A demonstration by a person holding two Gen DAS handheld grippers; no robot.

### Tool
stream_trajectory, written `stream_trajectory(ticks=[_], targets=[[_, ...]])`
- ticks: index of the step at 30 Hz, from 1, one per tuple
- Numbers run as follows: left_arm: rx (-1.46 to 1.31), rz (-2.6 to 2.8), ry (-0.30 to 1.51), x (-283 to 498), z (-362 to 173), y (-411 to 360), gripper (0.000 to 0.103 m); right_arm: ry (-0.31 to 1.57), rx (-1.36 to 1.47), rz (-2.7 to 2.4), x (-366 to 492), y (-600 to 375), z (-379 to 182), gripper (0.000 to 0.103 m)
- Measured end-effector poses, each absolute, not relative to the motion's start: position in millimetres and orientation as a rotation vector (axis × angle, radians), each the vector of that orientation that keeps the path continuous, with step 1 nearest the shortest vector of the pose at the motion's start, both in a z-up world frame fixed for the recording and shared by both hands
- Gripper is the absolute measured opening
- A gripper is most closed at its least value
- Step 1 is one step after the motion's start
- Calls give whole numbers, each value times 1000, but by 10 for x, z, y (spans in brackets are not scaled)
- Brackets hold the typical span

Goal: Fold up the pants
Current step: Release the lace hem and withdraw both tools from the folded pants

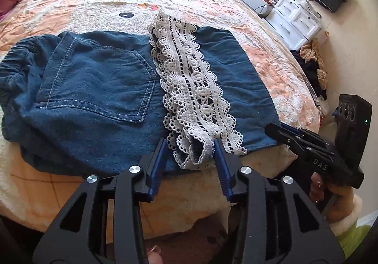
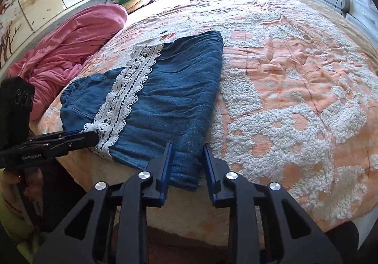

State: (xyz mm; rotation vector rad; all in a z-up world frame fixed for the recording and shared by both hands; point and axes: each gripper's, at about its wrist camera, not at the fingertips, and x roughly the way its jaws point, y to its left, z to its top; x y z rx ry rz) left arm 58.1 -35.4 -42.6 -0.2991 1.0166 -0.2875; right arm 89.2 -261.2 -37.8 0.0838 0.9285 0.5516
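The pants (image 1: 94, 89), soft blue denim with a stitched back pocket and a gathered waistband, lie folded flat near the edge of a bed under a nubbly peach-and-white blanket (image 2: 295, 89); a band of white openwork lace (image 1: 193, 79) with scalloped edges runs down them. The left gripper (image 1: 191, 148) stands spread around the lace's looped near end, touching it on one side at most. The right gripper (image 2: 187, 148) straddles the denim's folded corner, its blue ribbed fingers (image 2: 168, 157) apparently just clear of the cloth.

Left claw (image 1: 190, 145) angled down, jaws partly apart; right claw (image 2: 186, 148) likewise, just beside it.
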Motion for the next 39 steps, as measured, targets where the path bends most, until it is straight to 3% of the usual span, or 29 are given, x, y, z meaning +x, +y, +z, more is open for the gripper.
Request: stream_trajectory(ticks=[3,12,31,34,39], targets=[[-293,-285,1012,574,-431,-342,34,889,45,501,829,-2630,-295,44],[-273,-280,986,519,-358,-363,38,768,-24,505,734,-2557,-27,44],[-239,-247,962,500,-311,-278,51,868,-151,570,709,-2070,-356,45],[-245,-243,942,442,-246,-210,52,863,-120,585,704,-2121,-302,49],[-235,-188,886,283,-68,21,64,806,-81,585,682,-2203,-85,57]])
